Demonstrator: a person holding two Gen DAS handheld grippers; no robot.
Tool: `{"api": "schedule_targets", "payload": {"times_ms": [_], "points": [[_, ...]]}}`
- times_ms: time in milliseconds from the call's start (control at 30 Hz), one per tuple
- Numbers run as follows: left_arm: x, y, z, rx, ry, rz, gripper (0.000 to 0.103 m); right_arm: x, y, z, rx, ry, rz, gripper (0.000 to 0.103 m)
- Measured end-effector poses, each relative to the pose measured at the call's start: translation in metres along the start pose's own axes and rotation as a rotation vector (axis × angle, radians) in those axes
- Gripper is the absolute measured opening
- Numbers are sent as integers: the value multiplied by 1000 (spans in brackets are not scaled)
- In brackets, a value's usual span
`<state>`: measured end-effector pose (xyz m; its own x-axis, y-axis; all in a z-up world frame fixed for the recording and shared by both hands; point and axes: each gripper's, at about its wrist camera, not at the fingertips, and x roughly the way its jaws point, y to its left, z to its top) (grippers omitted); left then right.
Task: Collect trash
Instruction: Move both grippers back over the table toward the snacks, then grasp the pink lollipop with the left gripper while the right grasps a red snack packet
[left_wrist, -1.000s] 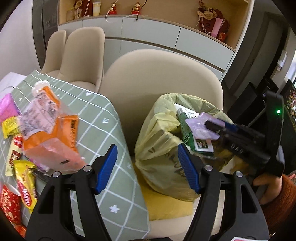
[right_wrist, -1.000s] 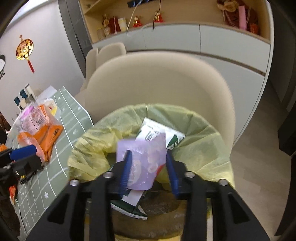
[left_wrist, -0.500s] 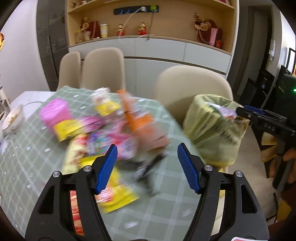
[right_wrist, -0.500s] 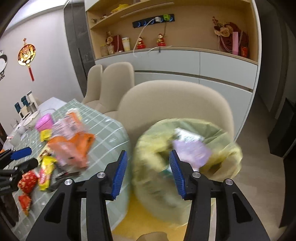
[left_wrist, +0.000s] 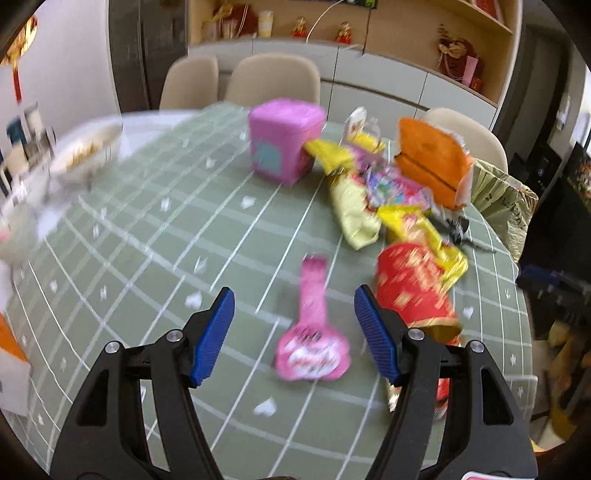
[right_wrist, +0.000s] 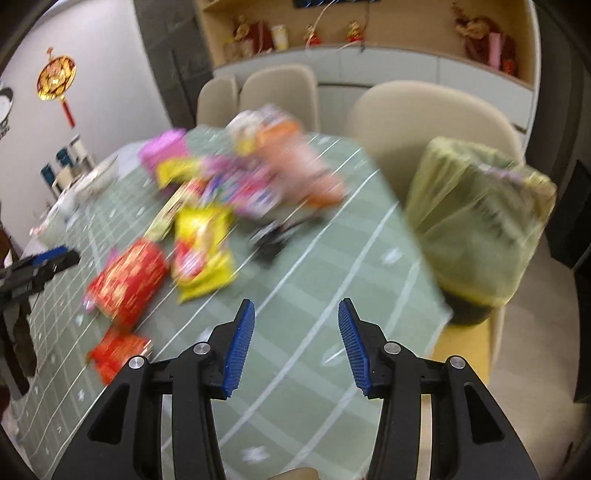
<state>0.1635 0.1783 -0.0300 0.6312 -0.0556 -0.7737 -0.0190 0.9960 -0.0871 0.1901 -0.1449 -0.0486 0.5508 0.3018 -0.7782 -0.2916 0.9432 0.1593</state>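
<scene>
Purple wrapper gone from right tongs (right_wrist: 295, 347)

This is a home dining room. A worktop (left_wrist: 155, 236) under a green checked cloth is ringed by cream upholstered chairs (left_wrist: 271, 79). Behind it stands a built-in sideboard (right_wrist: 388, 70) with white doors and a wooden shelf niche holding small figurines (left_wrist: 344, 32). A red and gold hanging ornament (right_wrist: 56, 79) decorates the pale wall, and bowls (left_wrist: 86, 157) sit at the worktop's far edge.
</scene>
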Motion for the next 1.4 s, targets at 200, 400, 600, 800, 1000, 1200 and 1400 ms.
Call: {"api": "schedule_targets", "payload": {"times_ms": [200,400,600,800,1000,1200,1400], "points": [[23,4,-12,7,82,-46,64,5,38,-12,-16,17,-4,45],[44,-13,-13,31,137,-86,52,-2,60,-21,-38,8,-13,45],[39,-9,-10,13,106,-102,22,0,75,-33,-62,36,18,45],[34,-1,-7,6,99,-101,10,1,111,-42,-153,45,63,45],[27,1,-12,-3,93,-153,45,1,120,-41,-178,46,70,45],[34,-14,-20,34,137,-170,58,3,109,-42,-143,60,35,45],[43,-31,-13,36,135,-188,23,-5,101,-45,-119,36,24,45]]}}
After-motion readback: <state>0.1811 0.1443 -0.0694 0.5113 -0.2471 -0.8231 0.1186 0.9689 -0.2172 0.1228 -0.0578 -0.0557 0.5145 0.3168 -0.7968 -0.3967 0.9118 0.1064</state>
